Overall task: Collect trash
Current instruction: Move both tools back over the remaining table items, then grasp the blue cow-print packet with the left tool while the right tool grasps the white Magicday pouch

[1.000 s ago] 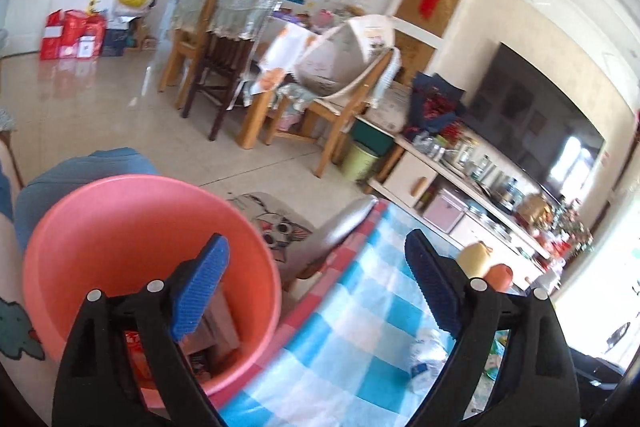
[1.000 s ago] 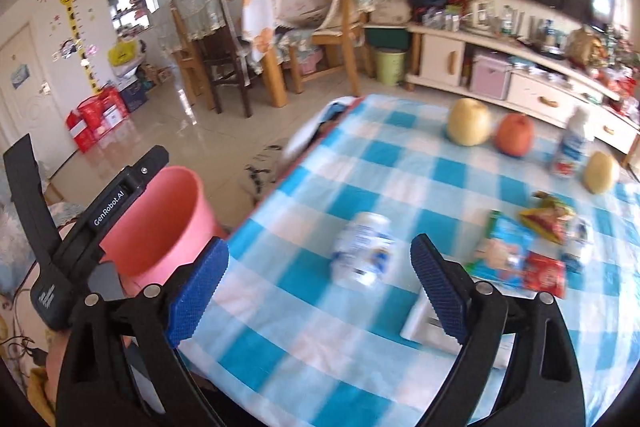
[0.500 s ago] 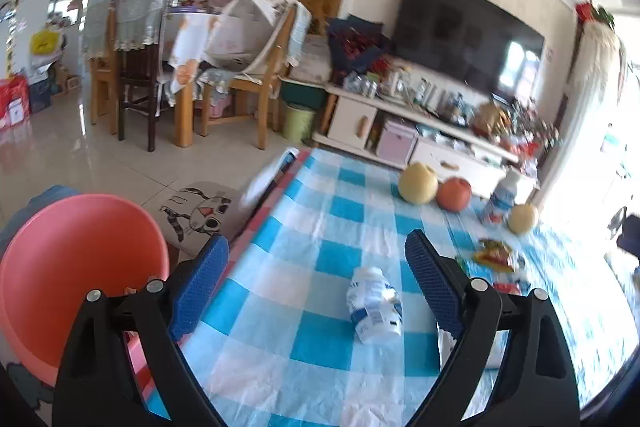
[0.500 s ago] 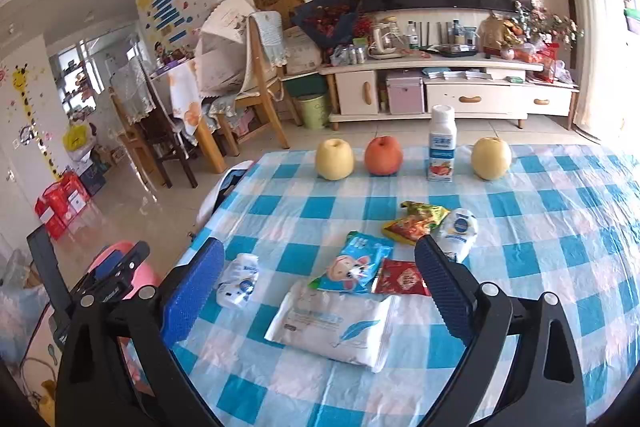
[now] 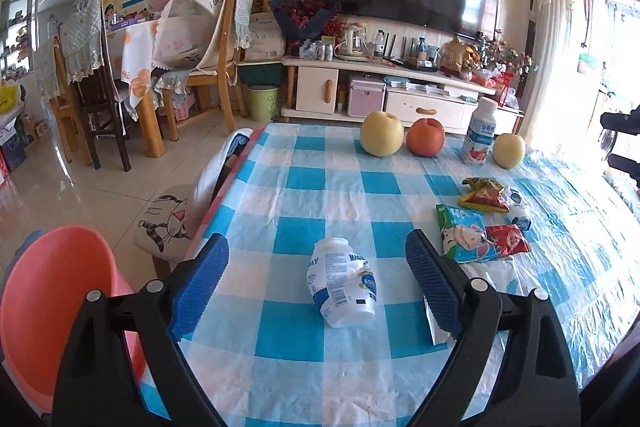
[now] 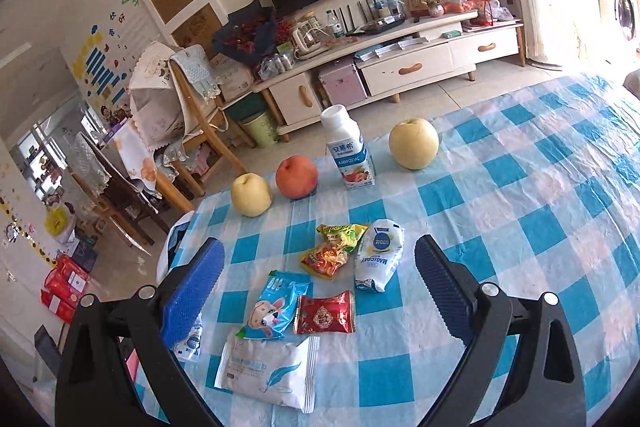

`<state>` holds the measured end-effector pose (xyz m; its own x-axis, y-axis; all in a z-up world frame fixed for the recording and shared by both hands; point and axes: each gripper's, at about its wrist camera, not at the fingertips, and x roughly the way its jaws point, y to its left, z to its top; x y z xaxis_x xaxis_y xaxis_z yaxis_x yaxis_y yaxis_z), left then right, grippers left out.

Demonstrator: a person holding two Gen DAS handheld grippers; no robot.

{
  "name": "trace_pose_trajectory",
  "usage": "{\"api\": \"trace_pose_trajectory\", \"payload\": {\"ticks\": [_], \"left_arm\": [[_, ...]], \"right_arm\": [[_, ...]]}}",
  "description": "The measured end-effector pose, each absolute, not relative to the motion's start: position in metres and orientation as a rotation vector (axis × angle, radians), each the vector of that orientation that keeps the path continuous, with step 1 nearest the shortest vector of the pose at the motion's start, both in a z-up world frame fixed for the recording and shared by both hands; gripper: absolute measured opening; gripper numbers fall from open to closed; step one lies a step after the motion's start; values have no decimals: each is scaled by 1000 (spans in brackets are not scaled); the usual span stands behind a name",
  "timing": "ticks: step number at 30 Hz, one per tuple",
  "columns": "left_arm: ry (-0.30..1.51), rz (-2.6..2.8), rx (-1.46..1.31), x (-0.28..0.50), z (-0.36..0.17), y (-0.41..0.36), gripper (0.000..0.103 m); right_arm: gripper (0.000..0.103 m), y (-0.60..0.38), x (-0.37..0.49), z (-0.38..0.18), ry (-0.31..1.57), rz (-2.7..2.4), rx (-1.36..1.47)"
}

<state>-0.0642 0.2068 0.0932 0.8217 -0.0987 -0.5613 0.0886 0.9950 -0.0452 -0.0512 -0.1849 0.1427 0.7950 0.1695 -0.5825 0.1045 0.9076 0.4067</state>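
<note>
A crushed white and blue pouch (image 5: pixel 342 285) lies on the blue checked tablecloth, between the fingers of my open, empty left gripper (image 5: pixel 318 281). The pink bin (image 5: pixel 48 311) stands off the table's left edge. My right gripper (image 6: pixel 320 287) is open and empty above a cluster of wrappers: a blue cartoon packet (image 6: pixel 276 305), a red packet (image 6: pixel 325 313), a yellow-green snack bag (image 6: pixel 334 247), a white Magicday pouch (image 6: pixel 378 255) and a white tissue pack (image 6: pixel 268 373). The crushed pouch (image 6: pixel 191 341) shows partly behind the right gripper's left finger.
Two yellow pears (image 6: pixel 414 143) (image 6: pixel 251 195), a red apple (image 6: pixel 297 177) and an upright yoghurt bottle (image 6: pixel 348 151) stand at the table's far side (image 6: pixel 520 187). A chair with a cat cushion (image 5: pixel 168 223) is beside the table's left edge. A TV cabinet (image 5: pixel 400 95) and dining chairs (image 5: pixel 208 59) lie beyond.
Both grippers have swung right from the pink bin towards the table. The left one now frames the crushed pouch; the right one has moved over the cluster of wrappers. Both stayed open.
</note>
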Motion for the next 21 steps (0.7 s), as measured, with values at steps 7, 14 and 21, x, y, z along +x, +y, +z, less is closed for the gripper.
{"api": "trace_pose_trajectory", "payload": {"ticks": [7, 14, 21], "left_arm": [[665, -106, -32, -47, 81, 192, 91], [760, -89, 13, -23, 62, 172, 91], [732, -87, -25, -15, 67, 165, 91]], "right_arm": [[95, -196, -23, 134, 710, 25, 416], [95, -211, -2, 117, 771, -14, 371], [95, -219, 28, 94, 838, -23, 345]]}}
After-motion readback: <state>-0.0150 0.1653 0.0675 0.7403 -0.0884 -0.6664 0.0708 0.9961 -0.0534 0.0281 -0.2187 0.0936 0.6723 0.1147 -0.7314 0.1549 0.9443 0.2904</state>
